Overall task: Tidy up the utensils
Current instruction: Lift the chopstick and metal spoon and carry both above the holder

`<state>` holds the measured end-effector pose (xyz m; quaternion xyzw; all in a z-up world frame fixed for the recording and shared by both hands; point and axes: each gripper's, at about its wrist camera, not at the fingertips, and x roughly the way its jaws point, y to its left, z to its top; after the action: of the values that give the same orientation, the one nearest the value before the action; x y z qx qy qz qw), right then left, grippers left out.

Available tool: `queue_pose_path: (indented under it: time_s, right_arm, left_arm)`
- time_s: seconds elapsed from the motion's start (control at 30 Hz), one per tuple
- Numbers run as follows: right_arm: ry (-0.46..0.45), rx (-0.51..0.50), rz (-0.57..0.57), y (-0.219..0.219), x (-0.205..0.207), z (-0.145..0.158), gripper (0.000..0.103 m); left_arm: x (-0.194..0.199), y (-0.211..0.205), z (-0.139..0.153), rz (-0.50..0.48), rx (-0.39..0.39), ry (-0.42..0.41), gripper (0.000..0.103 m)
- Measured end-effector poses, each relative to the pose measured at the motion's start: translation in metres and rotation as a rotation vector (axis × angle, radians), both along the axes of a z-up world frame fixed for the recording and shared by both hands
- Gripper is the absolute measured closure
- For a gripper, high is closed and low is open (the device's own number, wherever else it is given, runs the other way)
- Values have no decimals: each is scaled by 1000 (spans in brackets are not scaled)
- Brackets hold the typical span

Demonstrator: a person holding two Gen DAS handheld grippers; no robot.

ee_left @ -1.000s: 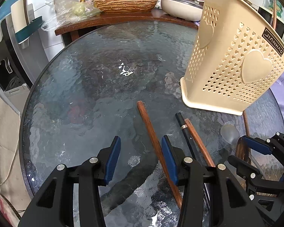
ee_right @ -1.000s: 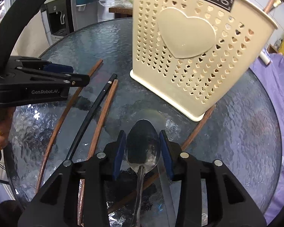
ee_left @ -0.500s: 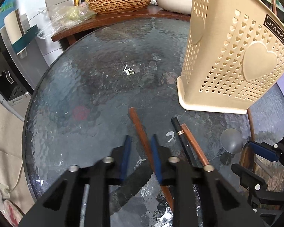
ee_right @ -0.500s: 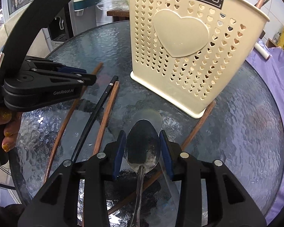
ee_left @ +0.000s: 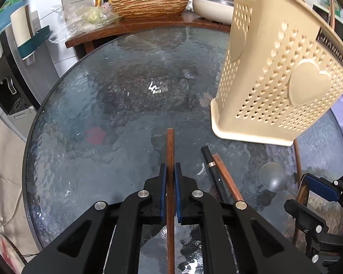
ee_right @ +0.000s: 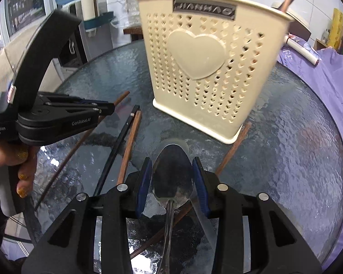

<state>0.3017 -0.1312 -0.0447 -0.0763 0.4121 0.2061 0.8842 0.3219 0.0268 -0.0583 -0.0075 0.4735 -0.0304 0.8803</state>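
- Left gripper [ee_left: 169,178]: jaws clamped tight on a brown wooden chopstick [ee_left: 170,146], pads pressing both sides; stick runs toward 12 o'clock from the jaws, far tip over the glass table [ee_left: 103,105]
- Right gripper [ee_right: 171,178]: jaws narrow, gripping a metal spoon [ee_right: 171,175] by the bowl edges, handle trailing back toward 6 o'clock; spoon looks clear of the glass, its reflection sits just under the bowl tip
- At 1 o'clock of the left jaws: a black chopstick [ee_left: 211,169] and another brown chopstick [ee_left: 226,178] lying side by side, touching, flat on the glass
- One more brown stick [ee_right: 233,148] lies at 1 o'clock of the spoon, its far end at the holder's base corner
- Further out, 12 o'clock in the right view: cream perforated utensil holder [ee_right: 208,68], upright, a couple of sticks already poking out of its top at 1 o'clock
- Step, my read: both grabs done, lift and carry to the holder comes next
- Next move needs: raise each piece above the rim, tip it vertical, release inside; go one hand at a time so the grippers don't collide over the opening
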Motion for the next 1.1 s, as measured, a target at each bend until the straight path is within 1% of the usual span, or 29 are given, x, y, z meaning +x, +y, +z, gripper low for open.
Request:
queue_pose_path:
  time_s: [0.1,0.27,0.4,0.63,0.73,0.93,1.1]
  right_arm:
    - [-20,57,-17,-11,-2,10,66]
    - [-53,115,-39,-29,-9,29,66]
    - [-75,163,-54,-41,-15,44,66]
    - [-117,200,-60,-48,-22,62,66]
    - [-119,217,-55,-52,-30,68,66]
    - [-129,219,-60,-52,-42,74,66]
    - [-129,226,-58,-53,-47,79,66]
  left_arm:
    - [-3,4,12,6,-28,-30,97]
    - [-17,10,40,9,-64,-112,97]
    - [-28,13,58,5,-97,-162,97]
    - [-47,14,84,-11,-133,-239,97]
    - [-55,14,92,-23,-139,-263,97]
    - [-69,12,108,-44,-155,-309,97]
    - [-82,10,121,-54,-147,-362,97]
